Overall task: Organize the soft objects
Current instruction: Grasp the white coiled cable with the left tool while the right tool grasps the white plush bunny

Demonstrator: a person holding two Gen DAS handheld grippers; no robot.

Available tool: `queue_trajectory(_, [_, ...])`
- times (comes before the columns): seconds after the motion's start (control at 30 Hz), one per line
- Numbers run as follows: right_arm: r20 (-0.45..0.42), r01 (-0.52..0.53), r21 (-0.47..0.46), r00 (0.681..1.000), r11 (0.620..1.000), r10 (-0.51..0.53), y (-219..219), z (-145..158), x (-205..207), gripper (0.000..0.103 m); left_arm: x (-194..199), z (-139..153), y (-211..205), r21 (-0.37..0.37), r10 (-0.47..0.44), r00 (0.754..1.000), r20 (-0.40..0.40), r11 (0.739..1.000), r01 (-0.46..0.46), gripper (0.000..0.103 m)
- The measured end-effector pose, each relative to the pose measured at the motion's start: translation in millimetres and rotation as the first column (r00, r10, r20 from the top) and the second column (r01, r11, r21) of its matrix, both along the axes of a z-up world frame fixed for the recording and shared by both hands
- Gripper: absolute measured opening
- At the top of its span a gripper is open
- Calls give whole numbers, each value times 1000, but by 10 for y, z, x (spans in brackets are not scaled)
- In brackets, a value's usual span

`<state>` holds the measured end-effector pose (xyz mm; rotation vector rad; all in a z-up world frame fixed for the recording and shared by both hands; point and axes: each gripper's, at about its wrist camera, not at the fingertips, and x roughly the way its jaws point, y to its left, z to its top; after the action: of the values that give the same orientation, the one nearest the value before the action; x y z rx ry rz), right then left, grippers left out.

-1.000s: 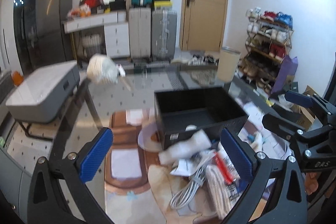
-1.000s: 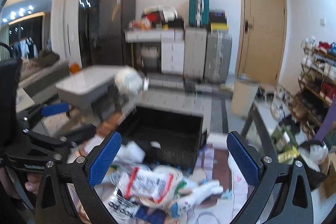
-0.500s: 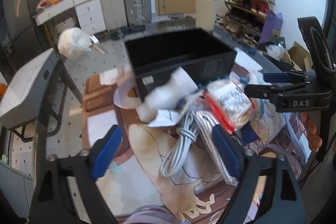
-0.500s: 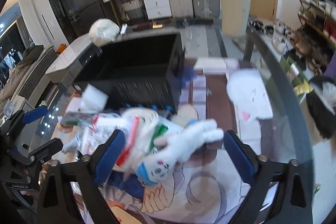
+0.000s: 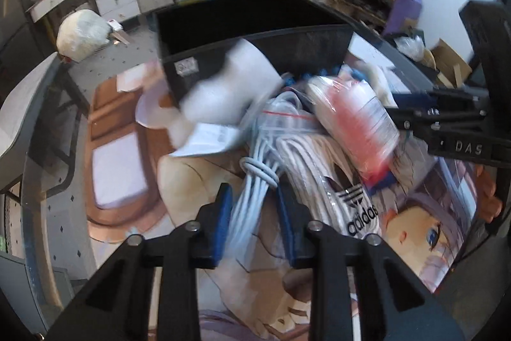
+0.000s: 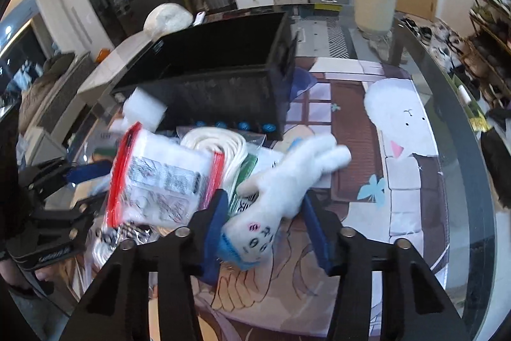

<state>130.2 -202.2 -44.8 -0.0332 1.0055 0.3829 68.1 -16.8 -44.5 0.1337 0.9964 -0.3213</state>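
- Left gripper [image 5: 254, 221], at the bottom centre of the left wrist view, has just been closing; its blue pads now sit narrow on both sides of a grey cable bundle [image 5: 255, 181] and appear to press on it.
- Right gripper [image 6: 265, 227], at the bottom centre of the right wrist view, has also just been closing; a white plush toy [image 6: 281, 190] with a blue head end lies between its pads, and both pads seem to touch the toy.
- Black bin [image 6: 210, 66] stands open just behind the pile, in the upper middle of both views.
- Beside the cable bundle, to the right, lies a clear bag with an adidas logo [image 5: 354, 210], and above it a zip bag with red edges [image 6: 159, 178].
- White foam block [image 6: 143, 111] leans against the front wall of the bin.
- All things rest on a printed mat [image 6: 408, 181] on a glass table [image 6: 472, 181].
- White round bundle [image 5: 81, 35] sits far back at the upper left, well apart from the pile.
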Motion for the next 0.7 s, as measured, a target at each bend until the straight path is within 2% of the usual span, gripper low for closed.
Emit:
queue_trajectory(0.03, [0,-15,-8,1000,1000,15,12,12,-18,36,-31,6,-19,23,-2,1000,-2,1000,2,25])
queue_trajectory(0.07, [-1,-25,-10,1000,1000,25,13,23,-36,35,-61,10,-20,32,3,1000,-15,999,-2,17])
queue_trajectory(0.1, [-4,-38,-13,999,999,38,6,40,-72,25,-87,13,-5,27,9,1000,-26,1000,-8,14])
queue_trajectory(0.2, [-7,-81,-48,997,996,81,10,50,-231,25,-245,53,46,-33,-1,998,-64,999,-1,12])
queue_trajectory(0.27, [-6,-112,-68,994,991,112,21,55,-337,25,-352,67,47,-37,-14,998,-55,999,12,12])
queue_trajectory(0.37, [-15,-146,-70,989,987,145,0,86,-467,25,-471,78,69,-81,-14,999,-52,997,10,16])
queue_trajectory(0.43, [-15,-137,-60,991,989,136,-25,101,-506,29,-441,68,74,-103,-15,998,-56,995,9,32])
queue_trajectory(0.47, [-10,-122,-55,993,991,121,-39,117,-498,32,-406,57,69,-94,-5,999,-54,996,0,44])
queue_trajectory(0.53, [7,-93,-49,996,994,93,-45,159,-450,59,-312,16,58,-65,20,999,-49,998,-23,46])
queue_trajectory(0.6, [18,-80,-30,997,996,80,-43,180,-402,66,-215,-22,61,-67,35,998,-61,997,-39,46])
queue_trajectory(0.7, [-1,-81,-24,997,996,81,-20,141,-274,66,-104,-46,23,-66,32,997,-65,997,-36,43])
